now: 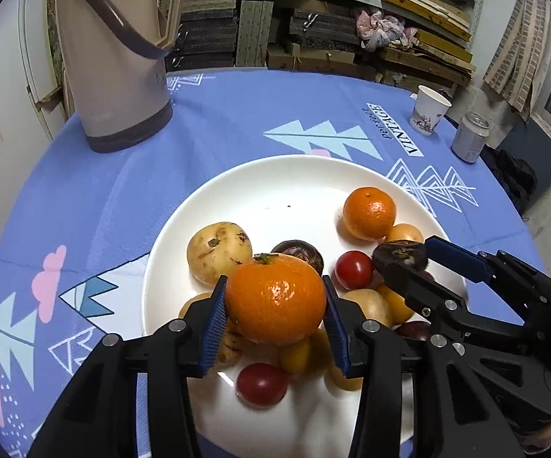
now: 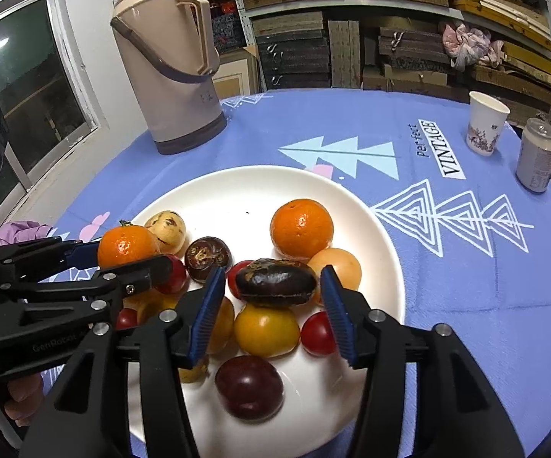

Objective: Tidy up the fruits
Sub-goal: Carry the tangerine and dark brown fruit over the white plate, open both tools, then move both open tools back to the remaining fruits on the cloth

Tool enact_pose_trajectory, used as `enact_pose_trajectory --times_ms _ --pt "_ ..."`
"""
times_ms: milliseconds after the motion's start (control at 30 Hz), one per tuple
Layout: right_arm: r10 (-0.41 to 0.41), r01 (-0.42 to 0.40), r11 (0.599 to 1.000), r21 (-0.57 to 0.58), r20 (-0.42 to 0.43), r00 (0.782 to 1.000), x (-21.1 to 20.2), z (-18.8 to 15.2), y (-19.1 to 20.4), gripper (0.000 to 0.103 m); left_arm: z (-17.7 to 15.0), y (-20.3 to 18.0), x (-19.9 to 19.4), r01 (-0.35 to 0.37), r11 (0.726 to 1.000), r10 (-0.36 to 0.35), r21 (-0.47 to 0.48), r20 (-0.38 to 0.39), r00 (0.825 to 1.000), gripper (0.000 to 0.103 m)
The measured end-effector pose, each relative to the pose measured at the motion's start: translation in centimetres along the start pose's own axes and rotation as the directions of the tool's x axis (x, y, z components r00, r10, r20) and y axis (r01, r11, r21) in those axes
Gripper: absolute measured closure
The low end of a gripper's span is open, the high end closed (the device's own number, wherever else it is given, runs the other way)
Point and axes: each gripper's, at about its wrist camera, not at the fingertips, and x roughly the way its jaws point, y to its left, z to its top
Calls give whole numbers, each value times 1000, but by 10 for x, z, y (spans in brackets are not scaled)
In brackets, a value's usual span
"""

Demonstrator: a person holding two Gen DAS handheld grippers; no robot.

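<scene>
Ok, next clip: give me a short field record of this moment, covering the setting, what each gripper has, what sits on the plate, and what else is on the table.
setting: round table with blue tablecloth
left gripper: shut on a tangerine, over the plate
right gripper: open, a dark fruit between its pads, gaps on both sides
plate: white; second tangerine, red tomatoes, yellow fruits, a plum
also on table: thermos, paper cup, can
</scene>
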Motion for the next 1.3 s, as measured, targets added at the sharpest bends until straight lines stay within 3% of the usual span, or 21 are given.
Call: enact_pose_trajectory --times_ms 300,500,833,1300 --pt "-8 8 1000 -20 39 999 -35 -7 6 44 -6 -8 -35 -5 1000 4 15 66 998 46" --pt "-18 20 999 -36 60 998 -64 -17 8 41 -22 -17 -54 3 999 -7 46 74 997 46" --pt "-36 38 999 -33 71 997 -105 -47 6 39 -52 -22 -74 16 998 -20 62 59 998 45" --pt "-41 42 999 -19 42 998 -123 -90 2 37 -93 -34 -86 29 996 -31 85 21 999 44"
